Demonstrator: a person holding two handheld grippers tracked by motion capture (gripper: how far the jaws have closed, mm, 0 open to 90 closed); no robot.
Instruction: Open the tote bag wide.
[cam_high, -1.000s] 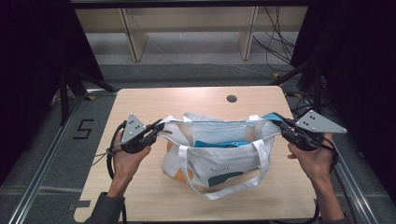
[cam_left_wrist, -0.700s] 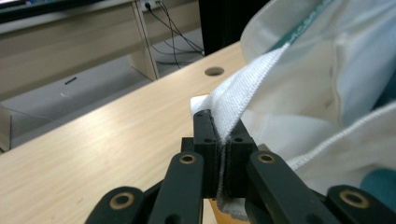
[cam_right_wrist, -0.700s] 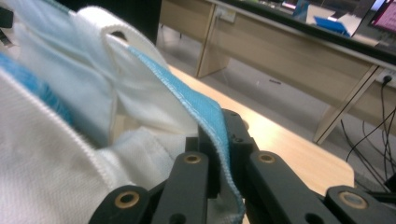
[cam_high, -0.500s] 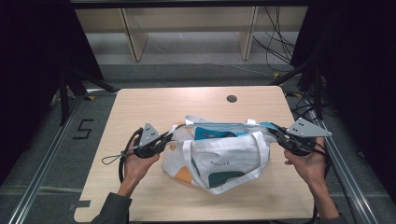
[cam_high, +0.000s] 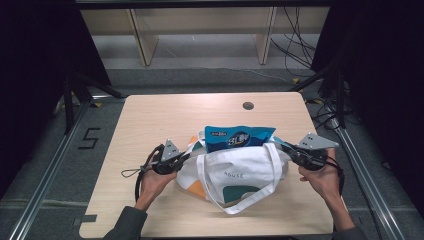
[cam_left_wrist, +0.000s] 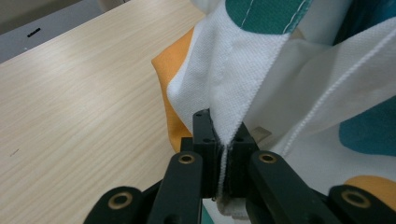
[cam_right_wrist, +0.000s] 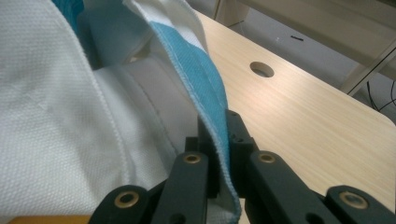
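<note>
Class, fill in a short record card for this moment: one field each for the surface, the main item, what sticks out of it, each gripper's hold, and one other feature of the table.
surface: wooden table
main item: white tote bag with teal and orange patches, resting on the table
contents: blue snack packet sticking out of the top
left gripper: shut on the bag's left edge
right gripper: shut on the bag's right edge, on a blue hem
handle loop: hangs over the front of the bag
table feature: round hole near the far edge

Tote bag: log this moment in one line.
left gripper: shut on bag edge | right gripper: shut on bag edge | blue packet inside | bag on table
</note>
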